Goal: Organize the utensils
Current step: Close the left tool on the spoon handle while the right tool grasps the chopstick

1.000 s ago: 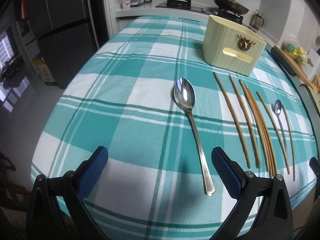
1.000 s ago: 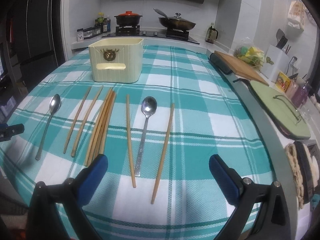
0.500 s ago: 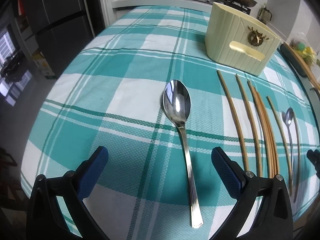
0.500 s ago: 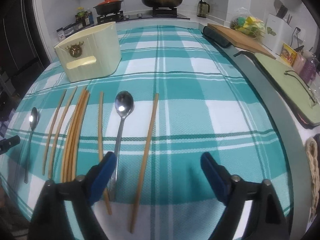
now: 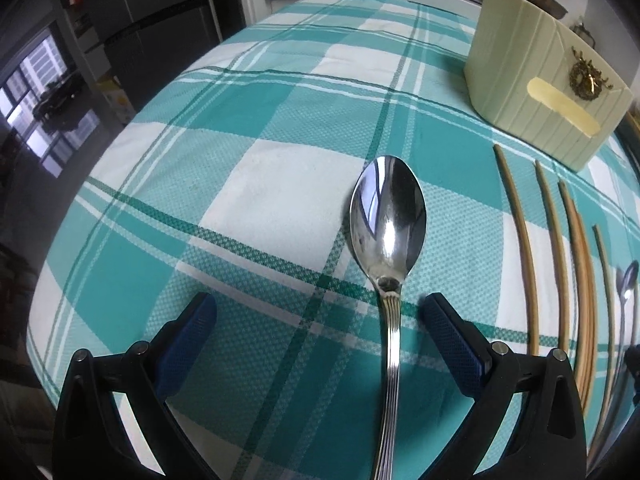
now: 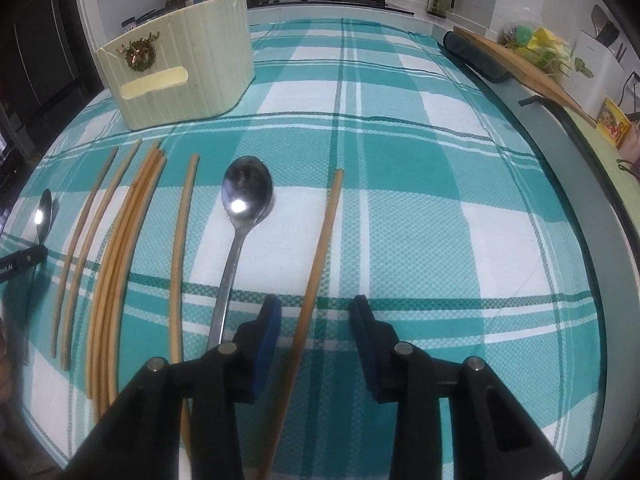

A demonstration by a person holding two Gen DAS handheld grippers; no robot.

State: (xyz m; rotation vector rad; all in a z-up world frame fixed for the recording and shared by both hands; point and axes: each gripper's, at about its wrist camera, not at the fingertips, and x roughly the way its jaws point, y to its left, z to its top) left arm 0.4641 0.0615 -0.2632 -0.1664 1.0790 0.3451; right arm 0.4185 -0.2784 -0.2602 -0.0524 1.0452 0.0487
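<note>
In the left wrist view a large steel spoon [image 5: 388, 216] lies on the checked tablecloth, its handle running down between the fingers of my left gripper [image 5: 320, 312]. That gripper is open, low over the cloth, and the handle lies nearer its right finger. In the right wrist view a lone wooden chopstick [image 6: 320, 248] passes between the blue pads of my right gripper [image 6: 315, 312]. Its jaws are closing, with a gap still showing on both sides of the stick. A second spoon [image 6: 246, 196] lies just left of it. The cream utensil holder [image 6: 180, 72] stands behind.
Several more chopsticks [image 6: 120, 248] lie side by side left of the second spoon. The left gripper's body [image 6: 20, 264] shows at the far left edge. A cutting board [image 6: 532, 68] and a dark roll sit along the right table edge. A stove with pots is at the back.
Both grippers have come down and forward toward the cloth. The left one now straddles the large spoon's handle. The right jaws have narrowed around the lone chopstick.
</note>
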